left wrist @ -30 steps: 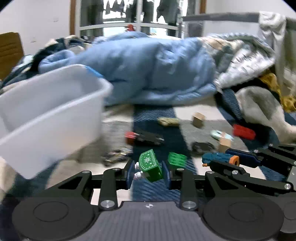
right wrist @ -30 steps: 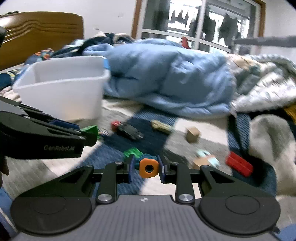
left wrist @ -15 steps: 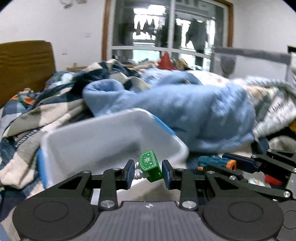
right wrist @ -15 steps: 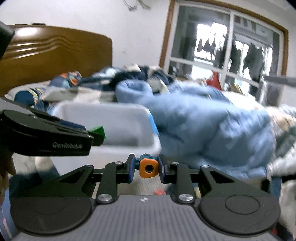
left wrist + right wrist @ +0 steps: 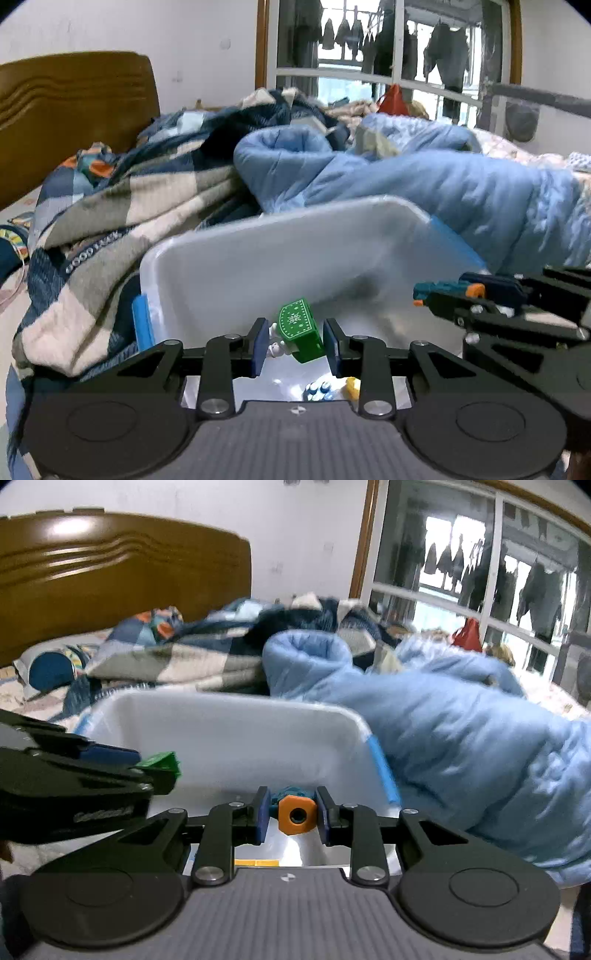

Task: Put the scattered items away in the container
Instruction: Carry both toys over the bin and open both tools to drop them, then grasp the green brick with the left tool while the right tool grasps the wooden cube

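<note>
Left gripper [image 5: 294, 347] pinching green toy block [image 5: 300, 331], right gripper [image 5: 291, 816] clamped on orange-tipped teal toy [image 5: 295, 814]. Both held over white plastic bin [image 5: 266, 258] on bed, beside blue quilt [image 5: 461, 738]. Small pieces already inside.

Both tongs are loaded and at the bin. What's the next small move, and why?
Probably open both tongs: the left tongs grip the green toy and the right tongs the orange-tipped toy, both over the white bin.
</note>
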